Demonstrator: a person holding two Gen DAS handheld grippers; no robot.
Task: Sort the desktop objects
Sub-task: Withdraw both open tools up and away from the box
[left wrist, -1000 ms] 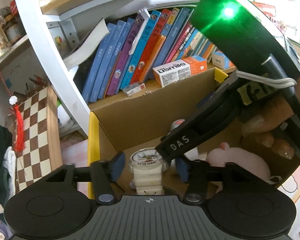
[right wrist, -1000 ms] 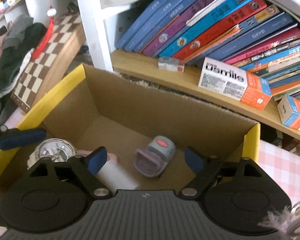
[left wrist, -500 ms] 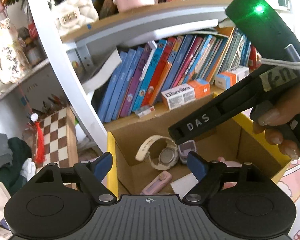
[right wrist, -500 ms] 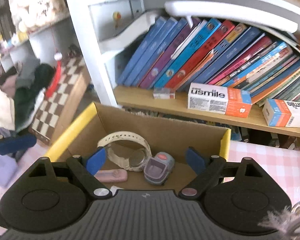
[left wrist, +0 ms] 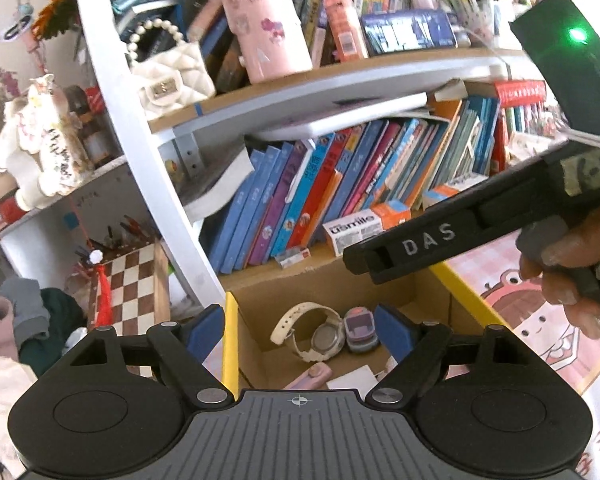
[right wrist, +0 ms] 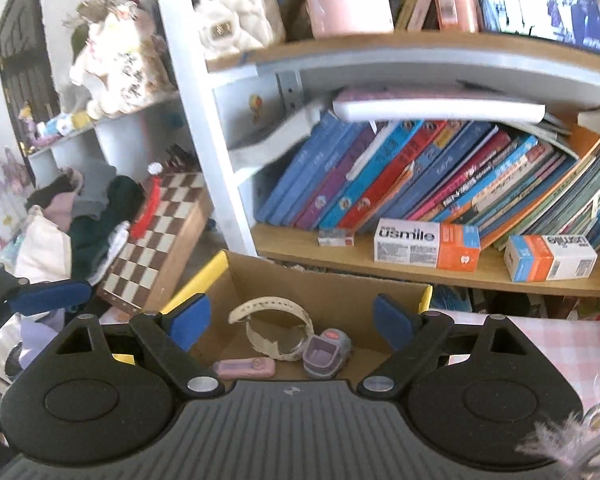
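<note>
In the box [left wrist: 332, 288], the watch [left wrist: 320, 334] lies left of, touching, the clip device [left wrist: 360, 328]

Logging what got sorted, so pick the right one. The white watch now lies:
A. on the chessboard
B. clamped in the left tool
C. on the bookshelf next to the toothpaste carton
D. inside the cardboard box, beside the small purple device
D: the watch rests on the floor of the box, against the purple device, and both tools, left and right, stand open and hold nothing.
</note>
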